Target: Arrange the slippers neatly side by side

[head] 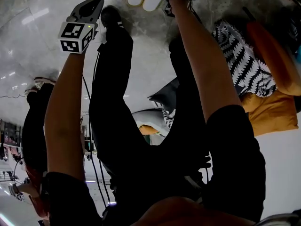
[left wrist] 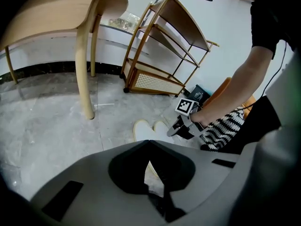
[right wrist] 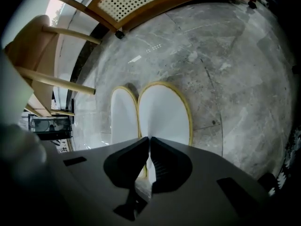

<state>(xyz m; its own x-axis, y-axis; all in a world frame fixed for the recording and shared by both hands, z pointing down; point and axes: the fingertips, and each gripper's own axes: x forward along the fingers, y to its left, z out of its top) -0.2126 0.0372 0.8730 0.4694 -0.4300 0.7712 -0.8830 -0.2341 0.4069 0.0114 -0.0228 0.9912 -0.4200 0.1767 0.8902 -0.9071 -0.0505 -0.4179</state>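
White with a thin yellow rim, the two slippers (right wrist: 164,117) lie flat on the grey marble floor (right wrist: 225,55), side by side. Their rounded ends are level and their inner edges are close enough that they seem to touch.

The right gripper (right wrist: 149,140) hangs directly over the nearer end of the wider slipper and points steeply down at it. Its jaws are drawn together to a hairline slit with nothing pinched between them; only the slipper's white surface shows through the slit. In the left gripper view this gripper sits just beside the pair, its marker cube uppermost.

The left gripper (left wrist: 149,145) is a little further from the slippers and also angled downward. Its jaws are fully closed at the tips and it is empty.

Both bare forearms reach down from the person, whose black trousers (head: 117,126) fill the middle of the head view.

Beyond the slippers stands a wooden shelf rack (left wrist: 160,55) with a cane panel at its base. A pale wooden table leg (left wrist: 84,69) is off to one side. A black-and-white patterned cushion (head: 244,60) and an orange cushion (head: 270,112) lie on the floor near the right arm.
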